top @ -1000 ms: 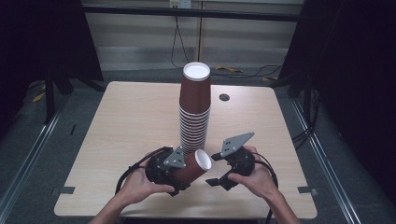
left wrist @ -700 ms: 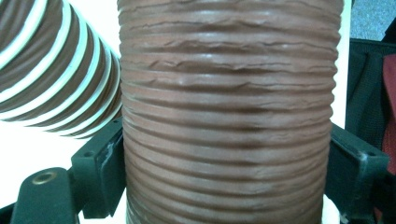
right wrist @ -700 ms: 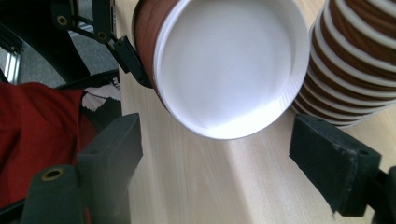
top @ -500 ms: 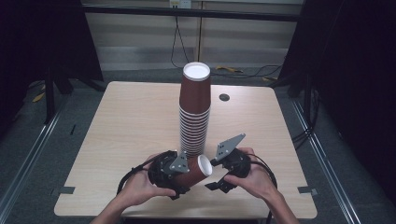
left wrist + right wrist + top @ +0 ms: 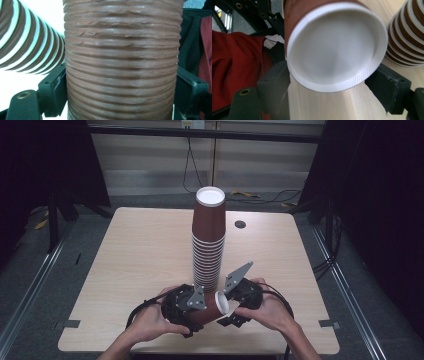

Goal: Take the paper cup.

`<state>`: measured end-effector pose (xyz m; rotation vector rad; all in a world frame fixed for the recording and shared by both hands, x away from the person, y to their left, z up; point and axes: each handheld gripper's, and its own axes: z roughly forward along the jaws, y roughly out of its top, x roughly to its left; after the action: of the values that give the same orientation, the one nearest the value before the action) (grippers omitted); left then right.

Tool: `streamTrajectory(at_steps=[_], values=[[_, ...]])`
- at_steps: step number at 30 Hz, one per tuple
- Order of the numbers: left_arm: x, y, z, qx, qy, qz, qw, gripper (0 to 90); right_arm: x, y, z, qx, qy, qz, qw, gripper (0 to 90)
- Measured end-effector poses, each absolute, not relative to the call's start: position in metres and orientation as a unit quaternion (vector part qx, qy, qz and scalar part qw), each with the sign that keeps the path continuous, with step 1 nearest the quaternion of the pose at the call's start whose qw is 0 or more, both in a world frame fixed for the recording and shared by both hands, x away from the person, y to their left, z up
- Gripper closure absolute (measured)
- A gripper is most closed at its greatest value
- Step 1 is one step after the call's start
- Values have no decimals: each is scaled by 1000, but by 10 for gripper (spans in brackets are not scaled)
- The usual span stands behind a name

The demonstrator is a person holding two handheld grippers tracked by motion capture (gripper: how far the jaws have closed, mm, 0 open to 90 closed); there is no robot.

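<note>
While left tool (image 5: 120, 100) clamps nested cups (image 5: 120, 62), right tool (image 5: 332, 85) straddles base, grip unclear

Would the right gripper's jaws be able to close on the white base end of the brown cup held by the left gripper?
Probably yes. The cup points its white base at the right gripper, whose jaws already flank it with nothing between. The left gripper grips the ribbed body further back.
</note>
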<state>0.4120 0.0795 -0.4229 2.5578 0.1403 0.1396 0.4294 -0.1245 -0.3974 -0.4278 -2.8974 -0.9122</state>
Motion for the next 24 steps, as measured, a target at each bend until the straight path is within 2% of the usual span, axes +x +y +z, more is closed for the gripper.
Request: streamTrajectory(at_steps=[4, 24], values=[[412, 78, -422, 964, 22, 58, 257, 148, 430, -121, -395, -135, -945, -293, 51, 222], [408, 73, -422, 966, 7, 59, 253, 148, 430, -110, -399, -121, -942, -306, 68, 211]])
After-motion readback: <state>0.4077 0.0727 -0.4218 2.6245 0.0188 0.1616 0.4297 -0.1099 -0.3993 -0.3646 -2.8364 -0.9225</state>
